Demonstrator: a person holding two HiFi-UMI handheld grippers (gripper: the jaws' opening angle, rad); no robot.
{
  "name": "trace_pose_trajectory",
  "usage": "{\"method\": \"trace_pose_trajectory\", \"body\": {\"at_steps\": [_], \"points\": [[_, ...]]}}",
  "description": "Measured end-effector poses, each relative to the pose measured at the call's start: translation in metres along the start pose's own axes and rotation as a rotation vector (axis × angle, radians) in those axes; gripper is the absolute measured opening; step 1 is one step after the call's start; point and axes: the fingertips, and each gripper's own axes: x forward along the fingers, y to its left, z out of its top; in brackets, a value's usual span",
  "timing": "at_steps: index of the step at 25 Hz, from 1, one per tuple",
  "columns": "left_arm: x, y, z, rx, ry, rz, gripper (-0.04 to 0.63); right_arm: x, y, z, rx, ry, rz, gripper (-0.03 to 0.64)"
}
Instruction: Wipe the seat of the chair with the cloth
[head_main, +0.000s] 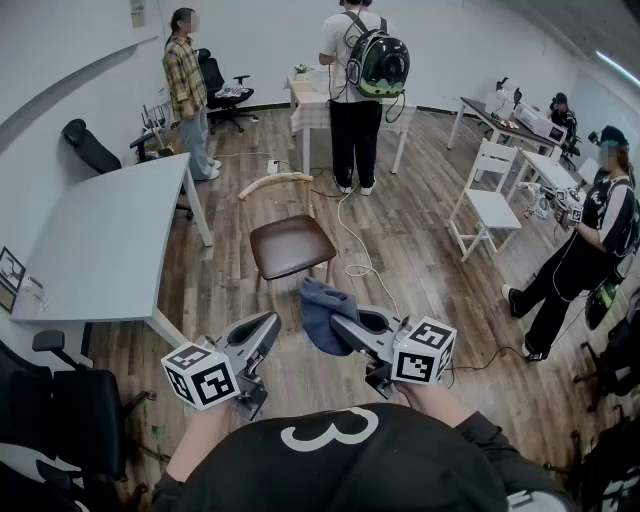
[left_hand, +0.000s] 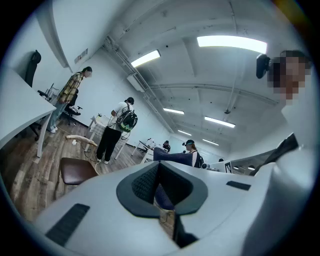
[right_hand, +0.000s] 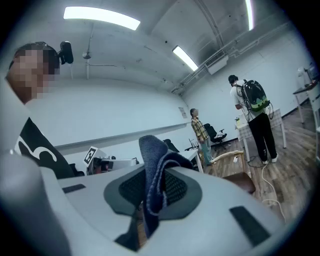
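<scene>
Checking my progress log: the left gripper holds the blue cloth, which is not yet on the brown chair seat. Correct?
Wrong side: the right gripper holds the blue cloth, as the right gripper view shows; the left gripper is empty. The cloth is not yet on the brown chair seat.

A dark blue fabric cloth (head_main: 318, 310), edged in paler blue stitching, was seen near a chair with a glossy brown seat and pale wooden frame (head_main: 290, 245). Light grey shells, black textured pads and cubes patterned with black-and-white squares were shown on the left gripper (head_main: 268, 328) and the right gripper (head_main: 336, 324). The wooden plank floor (head_main: 420, 250) was streaked in brown and grey.
</scene>
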Motion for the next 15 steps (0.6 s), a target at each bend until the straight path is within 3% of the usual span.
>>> {"method": "trace_pose_trajectory", "body": {"at_steps": [15], "points": [[-0.007,0.011,-0.014,-0.077,0.008,0.000,0.012,0.003,0.004,-0.018,0.045,0.035,-0.011,0.052]]}}
